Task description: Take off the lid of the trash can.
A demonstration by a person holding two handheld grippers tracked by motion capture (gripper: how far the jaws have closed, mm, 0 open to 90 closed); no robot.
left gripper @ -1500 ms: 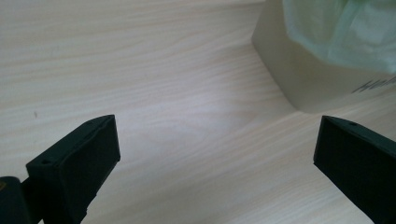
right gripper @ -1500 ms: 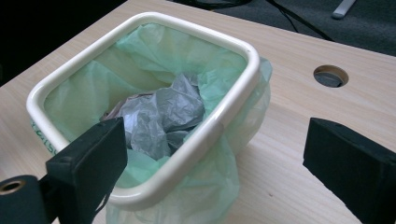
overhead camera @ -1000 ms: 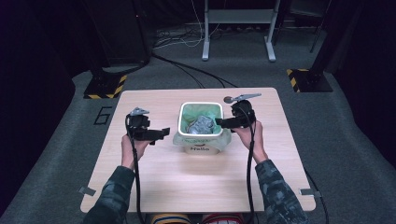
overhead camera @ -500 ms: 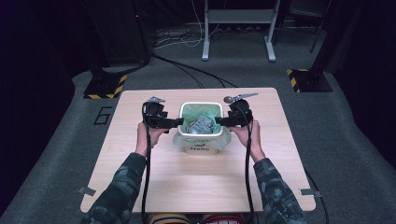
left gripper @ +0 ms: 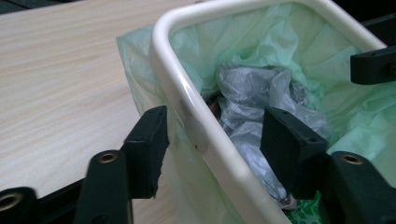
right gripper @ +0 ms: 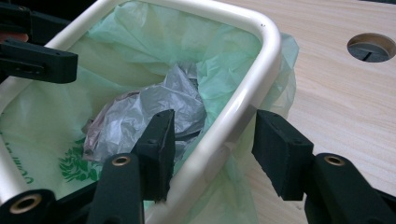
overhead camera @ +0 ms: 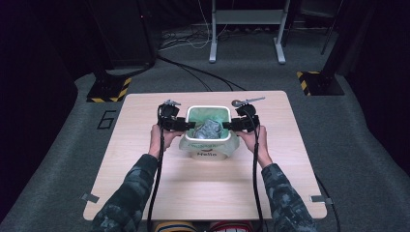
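Two tools are set at opposite sides of the bin (overhead camera: 209, 126), each with its jaws apart and astride the white rim (left gripper: 187, 107). On the left tool (overhead camera: 177, 123), one jaw is seen outside the wall against the green liner (left gripper: 140, 70) and the other inside, over the crumpled grey plastic (left gripper: 254, 100); nothing is clamped yet. The right tool (overhead camera: 238, 124) is placed the same way on the right rim, one jaw inside the bin and one outside by the folded-over liner edge, the jaws likewise not closed on it. The bin stands at the middle of the desk (overhead camera: 145, 169), somewhat toward the far edge, with the liner draped over its rim and the grey plastic lying inside. A round hole in the desk (right gripper: 371, 46) is seen just right of the bin.

The work is judged to be at its start: both rims have been straddled, but the grip on rim or liner is still to be made, and any lifting or pulling of the liner is left.

Compared with a second ago, the left tool has been brought in from well left of the bin to its rim; the right tool is little changed.
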